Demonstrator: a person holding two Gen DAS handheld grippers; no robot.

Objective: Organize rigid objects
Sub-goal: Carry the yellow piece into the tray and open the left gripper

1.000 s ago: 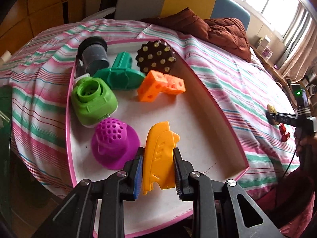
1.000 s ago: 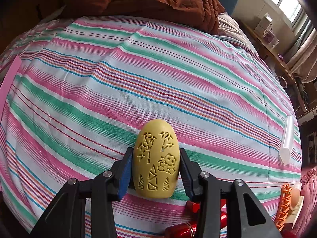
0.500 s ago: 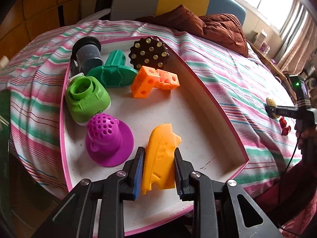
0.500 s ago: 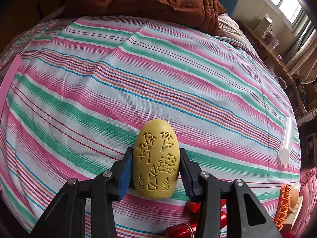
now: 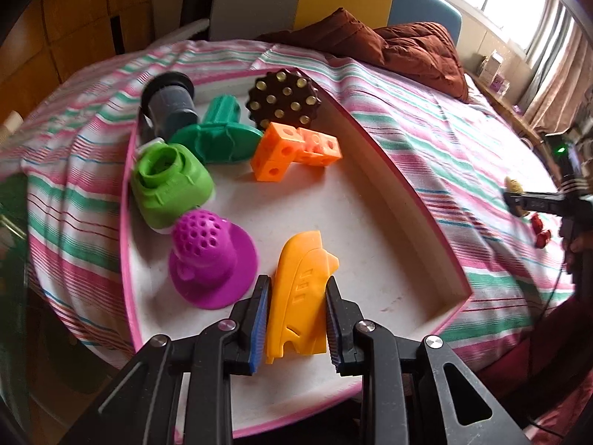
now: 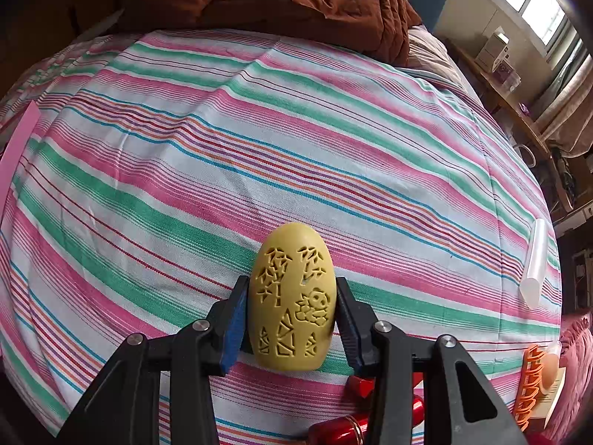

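Observation:
My left gripper is shut on an orange boat-shaped piece, held over the near part of a white tray with a pink rim. The tray holds a purple perforated hat shape, a light green housing, a dark green piece, a grey cylinder, a brown studded disc and joined orange cubes. My right gripper is shut on a yellow egg with cut-out patterns, just above the striped bedsheet. Far right in the left wrist view, that gripper also shows.
Red metallic pieces lie under my right gripper. An orange ribbed object and a white tube sit near the bed's right edge. A brown blanket is bunched at the head of the bed. The pink tray rim shows at left.
The left wrist view has tilted slightly, and the tray's contents sit a little further left and lower in it. Both grips are unchanged, and the right gripper has not moved.

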